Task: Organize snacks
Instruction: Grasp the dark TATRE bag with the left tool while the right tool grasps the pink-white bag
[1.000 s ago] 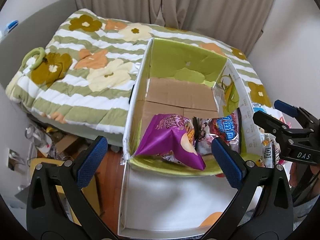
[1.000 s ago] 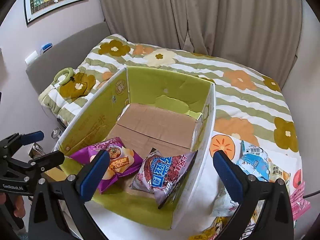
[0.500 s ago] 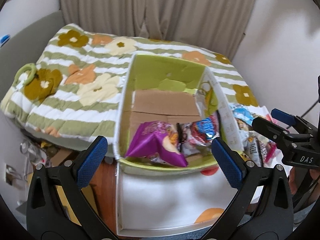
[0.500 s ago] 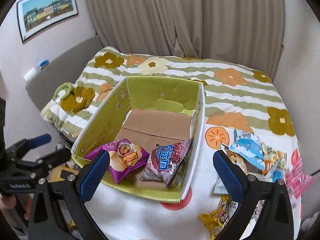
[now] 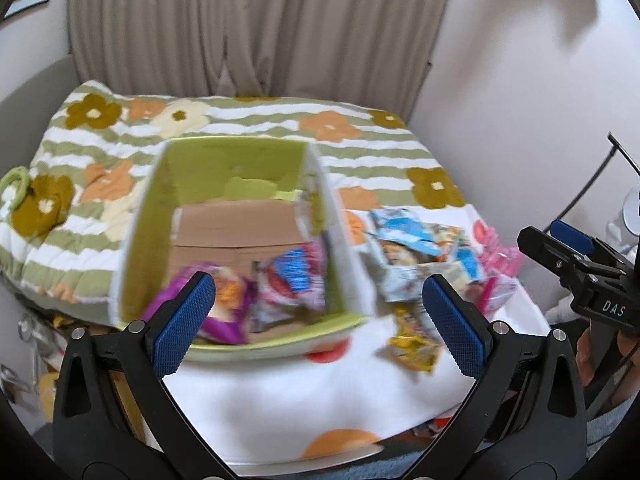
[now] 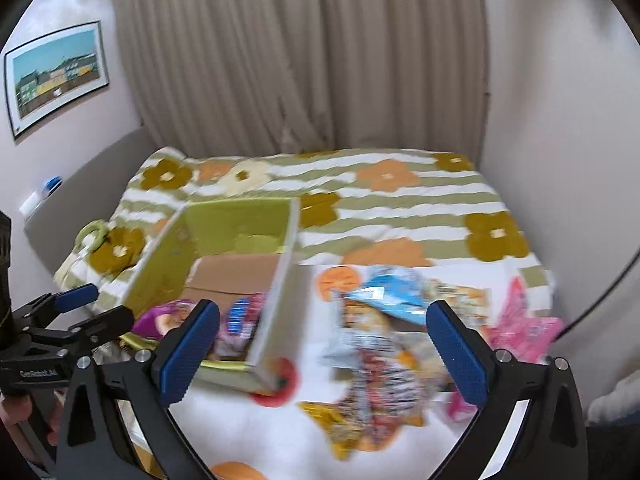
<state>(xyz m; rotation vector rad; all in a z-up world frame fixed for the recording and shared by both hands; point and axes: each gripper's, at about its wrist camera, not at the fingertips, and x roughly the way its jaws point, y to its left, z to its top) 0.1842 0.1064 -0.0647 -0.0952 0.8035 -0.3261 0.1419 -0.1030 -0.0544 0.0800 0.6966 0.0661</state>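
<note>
Pulled back from box (image 5: 240,240) | both my grippers' fingers (image 6: 456,344) wide apart, empty | risk: blurry swing overshoots snack pile (image 6: 384,344), scatters packets off bed (image 6: 400,208)

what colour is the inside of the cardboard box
Lime green walls with a plain brown cardboard floor, clearest in the left wrist view.

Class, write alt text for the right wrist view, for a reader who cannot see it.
Open, empty right tongs hover over a pile of loose snack packets on a floral bed. A green-lined cardboard box holding two packets sits left; the picture is motion-blurred.
</note>
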